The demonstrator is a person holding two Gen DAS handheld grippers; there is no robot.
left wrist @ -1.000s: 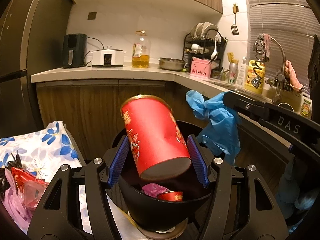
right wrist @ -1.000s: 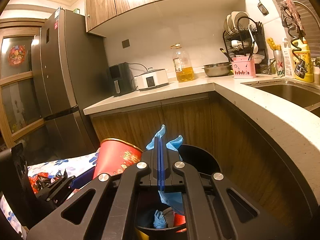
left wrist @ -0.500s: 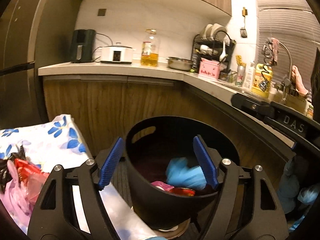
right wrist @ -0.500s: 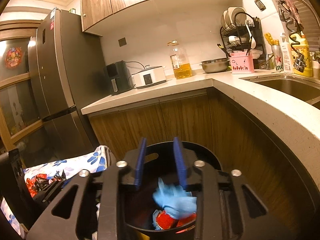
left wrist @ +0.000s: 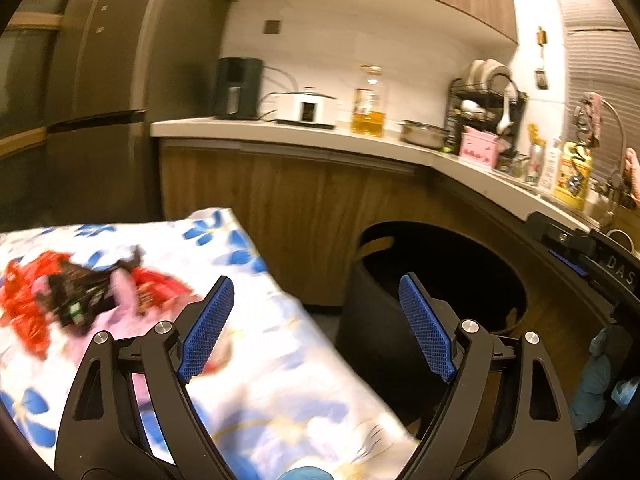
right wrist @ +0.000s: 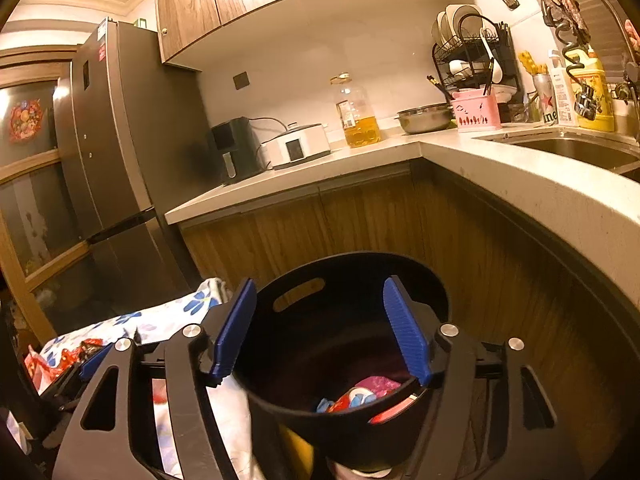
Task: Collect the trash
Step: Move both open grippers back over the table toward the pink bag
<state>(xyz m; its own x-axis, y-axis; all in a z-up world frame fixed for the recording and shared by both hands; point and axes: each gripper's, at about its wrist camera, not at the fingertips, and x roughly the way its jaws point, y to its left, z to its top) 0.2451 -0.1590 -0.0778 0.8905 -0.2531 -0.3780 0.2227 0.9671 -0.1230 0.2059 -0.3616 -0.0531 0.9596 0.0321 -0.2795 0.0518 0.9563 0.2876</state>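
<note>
the left gripper [left wrist: 316, 328] is hanging with its blue pads spread wide and nothing between them, poised over the edge of a floral cloth [left wrist: 280, 380] that is lying below and to its left. further left on that cloth, a heap of red and dark wrappers [left wrist: 76, 292] is sitting, blurred, with a bit of pink plastic mixed in. the black bin [left wrist: 372, 320] is standing just to the right of this gripper, its right pad overlapping the bin's wall, and the bin's inside is reading as dark from here.

the right gripper [right wrist: 320, 336] is hovering directly above the same black bin [right wrist: 360, 424], its jaws also parted wide and gripping nothing, one pad showing on each side of the rim. down inside, ahead of and below the pads, red, pink and blue trash [right wrist: 364, 396] is lying at the bottom. to this gripper's left the floral cloth [right wrist: 160, 320] is showing, with the red wrappers [right wrist: 68, 356] near its far left edge. beyond both grippers a wooden cabinet front [right wrist: 320, 224] is rising under a pale counter [right wrist: 320, 168]
</note>
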